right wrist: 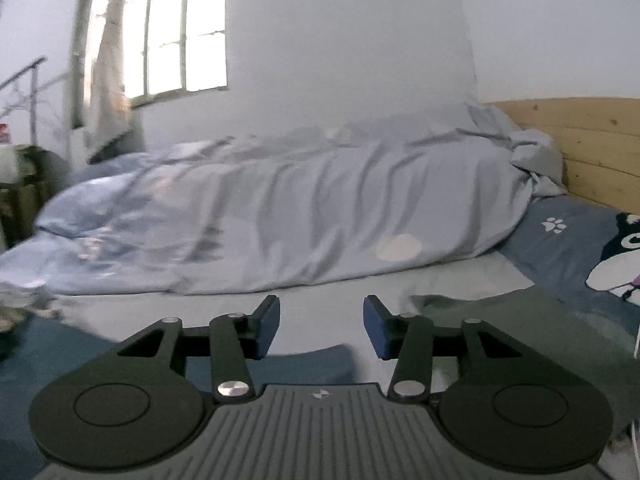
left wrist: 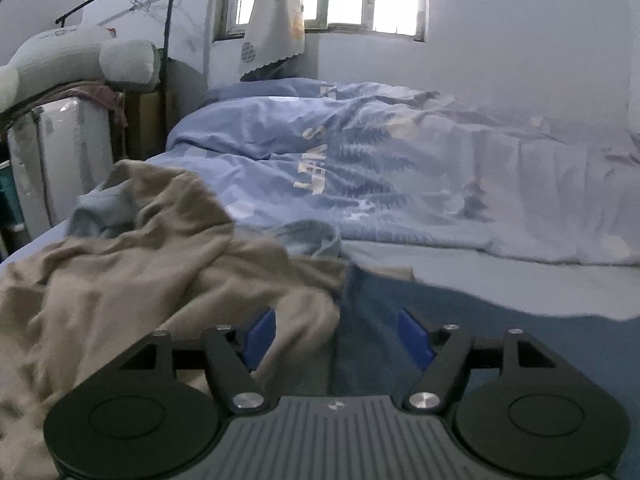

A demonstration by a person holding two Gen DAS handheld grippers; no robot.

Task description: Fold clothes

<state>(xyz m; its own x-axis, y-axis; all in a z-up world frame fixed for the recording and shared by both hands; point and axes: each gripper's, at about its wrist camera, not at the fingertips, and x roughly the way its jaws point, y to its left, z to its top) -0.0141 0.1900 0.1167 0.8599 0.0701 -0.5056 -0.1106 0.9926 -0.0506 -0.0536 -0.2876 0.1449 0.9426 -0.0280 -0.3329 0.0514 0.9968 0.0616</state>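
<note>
1. Clothes sit in a loose heap: a crumpled beige knit garment (left wrist: 132,264) lies on the near left of the bed, with a pale blue garment (left wrist: 94,216) poking out from under it. A flat dark blue cloth (left wrist: 460,332) lies just right of the heap, touching its edge.
2. We see the left gripper (left wrist: 338,338) with jaws standing well apart, holding nothing; the beige fabric lies below and ahead of its left pad, apparently without contact.
3. We see the right gripper (right wrist: 320,326) about half open and also empty, hovering over bare light sheet (right wrist: 320,292), with a grey-green cloth (right wrist: 500,320) beside its right finger.
4. Risk: a grab into the heap may pinch beige and pale blue layers together, since they overlap, and both would lift as one.
5. Risk: a pinch on a bunched fold instead of a hem would leave the garment twisted when spread.
6. Risk: the rumpled light blue printed duvet (left wrist: 400,168) crowds the far side; a garment spread wide could ride up onto it and fold unevenly.
7. Risk: both views are blurred, so we judge edges poorly.
</note>
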